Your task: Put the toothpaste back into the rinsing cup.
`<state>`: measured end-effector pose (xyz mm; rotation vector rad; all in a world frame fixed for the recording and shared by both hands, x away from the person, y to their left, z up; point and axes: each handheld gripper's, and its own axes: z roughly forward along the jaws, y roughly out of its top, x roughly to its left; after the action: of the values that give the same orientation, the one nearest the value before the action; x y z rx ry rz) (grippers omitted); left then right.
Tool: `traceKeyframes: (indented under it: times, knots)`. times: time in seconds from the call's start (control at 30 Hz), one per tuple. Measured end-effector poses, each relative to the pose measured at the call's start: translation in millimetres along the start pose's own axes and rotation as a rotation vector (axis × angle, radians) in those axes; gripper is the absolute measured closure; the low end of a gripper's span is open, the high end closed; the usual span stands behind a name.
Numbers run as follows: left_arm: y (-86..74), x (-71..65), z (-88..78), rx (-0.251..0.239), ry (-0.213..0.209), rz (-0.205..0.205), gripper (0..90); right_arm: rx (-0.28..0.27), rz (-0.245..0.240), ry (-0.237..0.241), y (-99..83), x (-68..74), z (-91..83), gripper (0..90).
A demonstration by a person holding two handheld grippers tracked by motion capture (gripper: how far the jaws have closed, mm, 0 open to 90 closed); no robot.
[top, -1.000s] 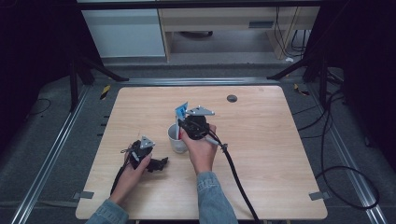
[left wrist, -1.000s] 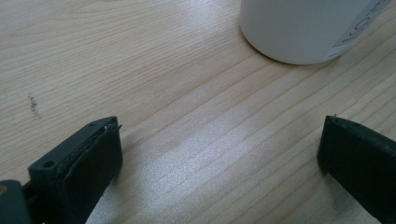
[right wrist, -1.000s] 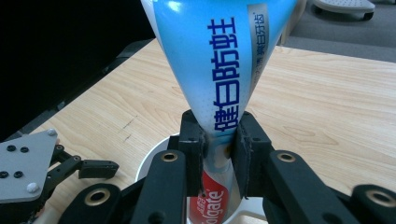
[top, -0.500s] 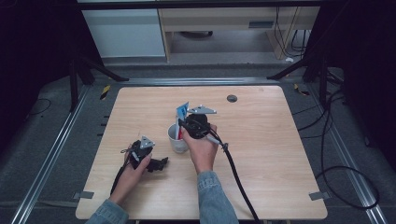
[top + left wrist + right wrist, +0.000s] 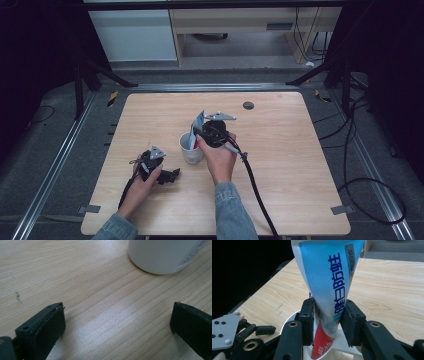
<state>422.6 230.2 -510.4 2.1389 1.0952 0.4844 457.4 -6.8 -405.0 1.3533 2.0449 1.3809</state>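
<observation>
A white cup stands near the middle of the wooden table. A blue, white and red toothpaste tube stands upright with its lower end inside the white cup. My right gripper is shut on the tube just above the cup's rim; the high view shows the tube and right gripper over the cup. To the cup's left my left gripper rests low on the table, open, nothing between its fingers. The cup's base lies ahead of it.
A small dark round disc lies near the table's far edge. The right gripper's black cable trails toward the near edge. Metal rails and stand legs flank the table; a white cabinet stands beyond it.
The right gripper with the tube stays over the cup, with barely any shift. The left gripper rests in the same place.
</observation>
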Motion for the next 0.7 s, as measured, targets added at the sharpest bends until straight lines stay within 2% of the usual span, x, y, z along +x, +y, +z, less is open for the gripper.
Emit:
traceKeyframes:
  times: [0.43,0.7]
  knots:
    - [0.0,0.0,0.0,0.0,0.0,0.0,0.0,0.011,-0.037,-0.03,0.8,1.1,-2.3,57.9]
    - [0.0,0.0,0.0,0.0,0.0,0.0,0.0,0.012,-0.072,-0.079,2.2,1.8,-5.7,49.8]
